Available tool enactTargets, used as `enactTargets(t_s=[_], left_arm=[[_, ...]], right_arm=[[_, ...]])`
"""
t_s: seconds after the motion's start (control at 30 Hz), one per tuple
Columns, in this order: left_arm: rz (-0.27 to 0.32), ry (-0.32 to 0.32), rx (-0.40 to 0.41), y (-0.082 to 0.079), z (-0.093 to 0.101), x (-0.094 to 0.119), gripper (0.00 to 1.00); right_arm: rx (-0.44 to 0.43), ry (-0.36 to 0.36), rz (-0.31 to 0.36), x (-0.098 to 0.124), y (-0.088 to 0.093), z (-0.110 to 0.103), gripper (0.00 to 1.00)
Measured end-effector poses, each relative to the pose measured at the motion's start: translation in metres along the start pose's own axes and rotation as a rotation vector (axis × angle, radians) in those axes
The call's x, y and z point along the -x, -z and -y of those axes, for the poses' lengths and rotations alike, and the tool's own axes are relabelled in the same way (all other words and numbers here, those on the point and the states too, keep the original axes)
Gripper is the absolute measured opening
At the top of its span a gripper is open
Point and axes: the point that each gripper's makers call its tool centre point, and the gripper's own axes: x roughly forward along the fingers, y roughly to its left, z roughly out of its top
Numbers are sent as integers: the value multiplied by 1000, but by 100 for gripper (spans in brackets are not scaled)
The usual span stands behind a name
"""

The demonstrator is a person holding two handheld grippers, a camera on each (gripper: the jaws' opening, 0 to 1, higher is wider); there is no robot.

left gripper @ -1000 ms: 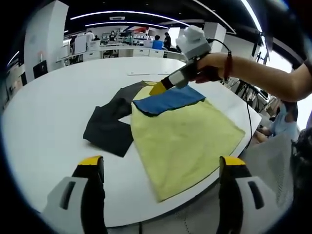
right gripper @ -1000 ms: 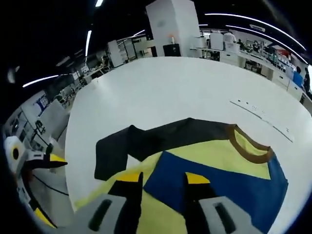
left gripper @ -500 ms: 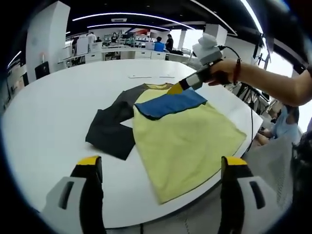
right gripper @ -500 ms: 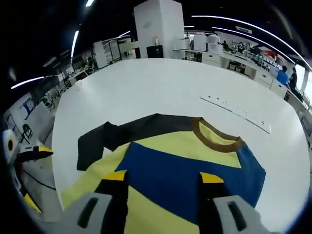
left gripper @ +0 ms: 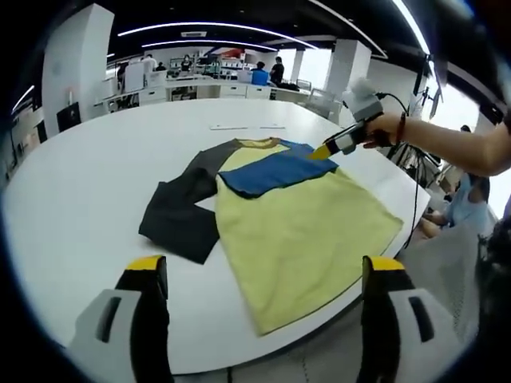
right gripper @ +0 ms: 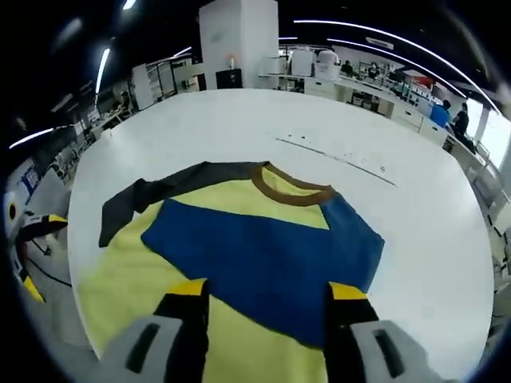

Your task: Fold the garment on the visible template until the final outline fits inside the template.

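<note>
Pulling back, the right gripper hangs spread and empty over the shirt lying flat just ahead on the desk; grab one edge low next.

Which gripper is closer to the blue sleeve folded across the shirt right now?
Right. The right gripper hovers at the edge of the blue sleeve, jaws open. The left gripper hangs back at the near table edge, past the shirt's hem.

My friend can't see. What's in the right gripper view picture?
A yellow shirt lies flat on a white table, with a blue sleeve folded across it and a dark sleeve spread sideways. The open right gripper hovers above the blue sleeve.
</note>
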Motion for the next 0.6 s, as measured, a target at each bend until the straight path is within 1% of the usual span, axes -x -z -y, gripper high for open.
enactTargets(t_s=[0.2,0.3,0.43,0.6], left_arm=[[-1,2,-12,-2,0,0,99],[-2,-1,-15,-2,0,-1,99],[-3,3,-17,-2,1,-2,99],[-1,5,-10,-2,3,-4,98]], right_arm=[[-12,34,-3,7,19,23,53],[-18,37,2,10,26,32,50],[-38,51,-12,14,41,44,48],[-61,60,-25,15,56,54,39]])
